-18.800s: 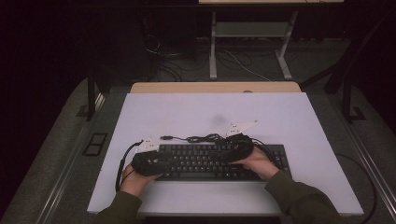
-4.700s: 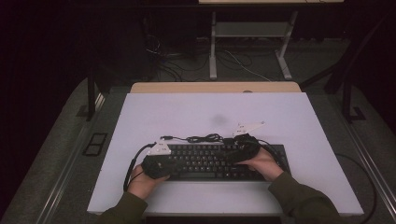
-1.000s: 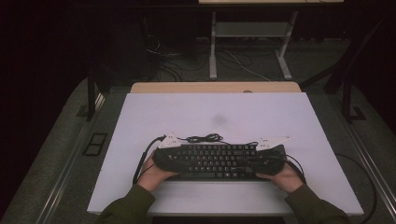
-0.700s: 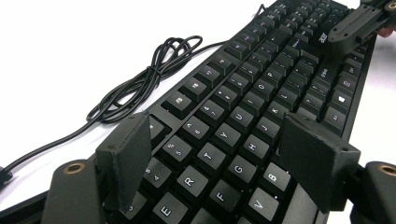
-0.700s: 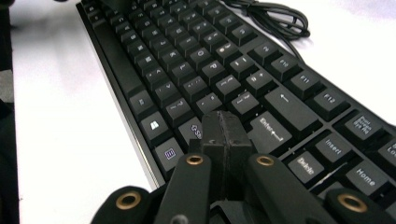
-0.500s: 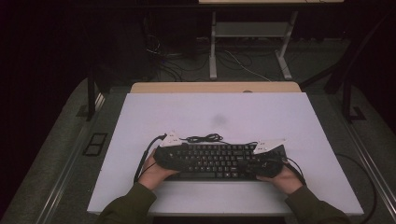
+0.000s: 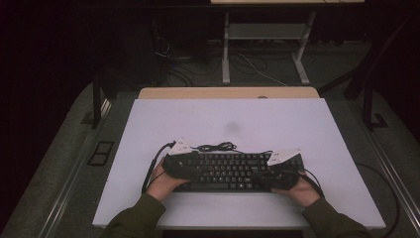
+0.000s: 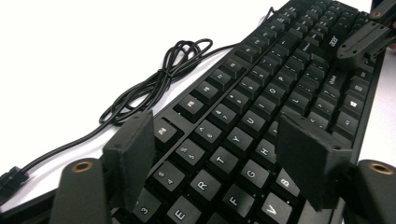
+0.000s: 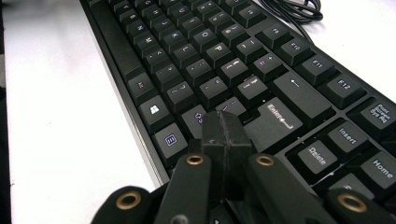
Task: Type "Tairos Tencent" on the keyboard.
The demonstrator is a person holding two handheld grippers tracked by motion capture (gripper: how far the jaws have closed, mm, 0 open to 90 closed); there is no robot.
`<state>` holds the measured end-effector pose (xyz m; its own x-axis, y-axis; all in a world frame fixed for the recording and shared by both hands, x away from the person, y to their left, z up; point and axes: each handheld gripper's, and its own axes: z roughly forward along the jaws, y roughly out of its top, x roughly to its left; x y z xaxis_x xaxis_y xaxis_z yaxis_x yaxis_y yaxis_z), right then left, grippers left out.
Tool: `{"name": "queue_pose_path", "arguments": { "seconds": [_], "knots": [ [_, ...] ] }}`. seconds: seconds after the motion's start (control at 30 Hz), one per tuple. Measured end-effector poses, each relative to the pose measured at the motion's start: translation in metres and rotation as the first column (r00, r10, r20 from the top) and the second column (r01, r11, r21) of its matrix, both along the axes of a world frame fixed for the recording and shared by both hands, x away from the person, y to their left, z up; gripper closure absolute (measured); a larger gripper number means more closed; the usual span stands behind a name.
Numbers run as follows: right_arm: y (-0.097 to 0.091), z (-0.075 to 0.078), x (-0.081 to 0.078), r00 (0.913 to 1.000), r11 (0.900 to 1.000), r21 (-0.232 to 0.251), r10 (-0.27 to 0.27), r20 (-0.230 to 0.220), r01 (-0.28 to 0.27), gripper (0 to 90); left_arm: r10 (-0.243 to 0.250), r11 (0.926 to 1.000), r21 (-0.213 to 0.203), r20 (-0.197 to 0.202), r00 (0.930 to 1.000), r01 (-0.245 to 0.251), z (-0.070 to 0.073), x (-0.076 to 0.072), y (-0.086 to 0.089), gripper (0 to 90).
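We hold the left tool [image 8: 215,163] over the left end of the black keyboard [image 7: 233,170], its jaws spread above the keys and just closing a little, nothing pinched. Our right tool [image 9: 224,135], jaws pressed together, hovers by the Enter key. The keyboard lies near the white worktop's [image 7: 228,114] front edge, its cable [image 8: 154,81] coiled behind.

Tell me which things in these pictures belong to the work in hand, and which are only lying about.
Belong to the work:
- black keyboard
- left gripper, jaws open over the keys
- right gripper, jaws shut above the keys

Only lying about:
- keyboard's coiled cable
- white table
- desk frame on the floor behind
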<state>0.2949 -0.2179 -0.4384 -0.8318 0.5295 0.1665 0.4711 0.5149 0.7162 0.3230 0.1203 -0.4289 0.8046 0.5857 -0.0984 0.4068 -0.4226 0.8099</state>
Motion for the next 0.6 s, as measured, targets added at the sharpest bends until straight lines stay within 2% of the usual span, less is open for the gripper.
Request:
{"name": "queue_pose_path", "arguments": {
  "seconds": [0.1,0.2,0.43,0.6],
  "knots": [
    [-0.0001,0.0000,0.0000,1.0000,1.0000,0.000,0.000,-0.002,0.000,89.5,0.003,1.0000,0.007,0.003,1.0000,-0.003,0.0012,0.0013,0.0014,34.6],
    [-0.0001,0.0000,0.0000,1.0000,1.0000,-0.001,0.000,-0.002,0.000,89.5,0.004,0.9999,0.014,0.005,1.0000,-0.004,0.0023,0.0027,0.0025,44.8],
    [0.0001,-0.0001,0.0002,1.0000,1.0000,-0.003,0.001,0.000,-0.001,89.5,-0.018,0.9996,0.023,-0.017,0.9997,0.018,0.0019,0.0044,0.0028,70.8],
    [0.0001,-0.0002,0.0002,1.0000,1.0000,-0.003,0.001,0.000,-0.001,89.5,-0.030,0.9990,0.031,-0.038,0.9988,0.031,0.0003,0.0050,0.0006,83.9]
  ]
}}
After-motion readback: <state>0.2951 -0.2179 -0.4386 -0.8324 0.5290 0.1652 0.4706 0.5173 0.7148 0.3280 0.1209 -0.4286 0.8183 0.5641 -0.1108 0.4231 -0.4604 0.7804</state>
